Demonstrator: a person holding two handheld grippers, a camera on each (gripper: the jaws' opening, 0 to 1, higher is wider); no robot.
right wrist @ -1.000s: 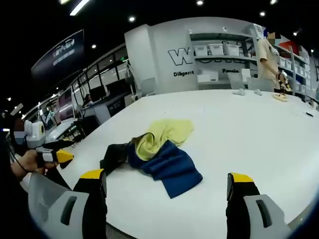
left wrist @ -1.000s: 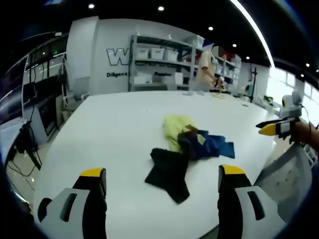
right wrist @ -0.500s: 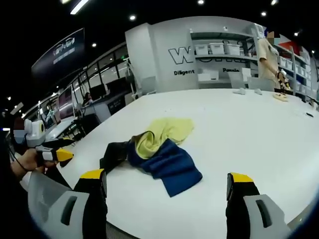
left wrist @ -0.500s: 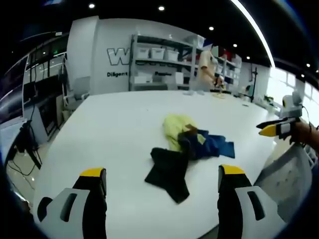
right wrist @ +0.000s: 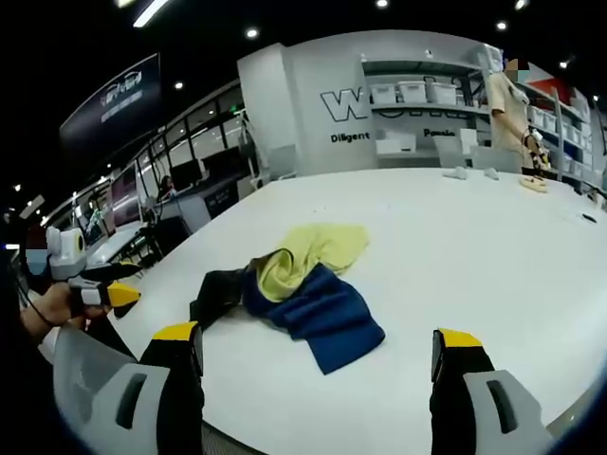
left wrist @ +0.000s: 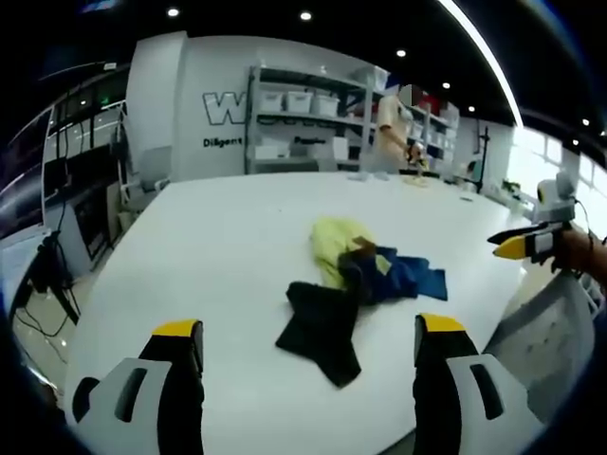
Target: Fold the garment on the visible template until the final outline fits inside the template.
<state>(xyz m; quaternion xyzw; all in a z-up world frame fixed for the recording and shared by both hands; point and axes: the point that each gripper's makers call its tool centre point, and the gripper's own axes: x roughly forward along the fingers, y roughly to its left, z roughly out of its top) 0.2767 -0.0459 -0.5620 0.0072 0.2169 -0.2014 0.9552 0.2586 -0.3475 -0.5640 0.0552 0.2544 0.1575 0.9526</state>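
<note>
Both tongs, left tongs (left wrist: 308, 341) and right tongs (right wrist: 318, 346), are held wide apart, empty, above the table (left wrist: 228, 246) edge.

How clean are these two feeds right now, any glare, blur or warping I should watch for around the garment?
Left gripper view: the garment is fairly sharp, the white table is evenly lit, and the window at far right is blown out. Right gripper view: the garment reads clearly with a soft shadow beneath; ceiling spots glare above. Both views: fisheye bends the table edge and shelves.
</note>
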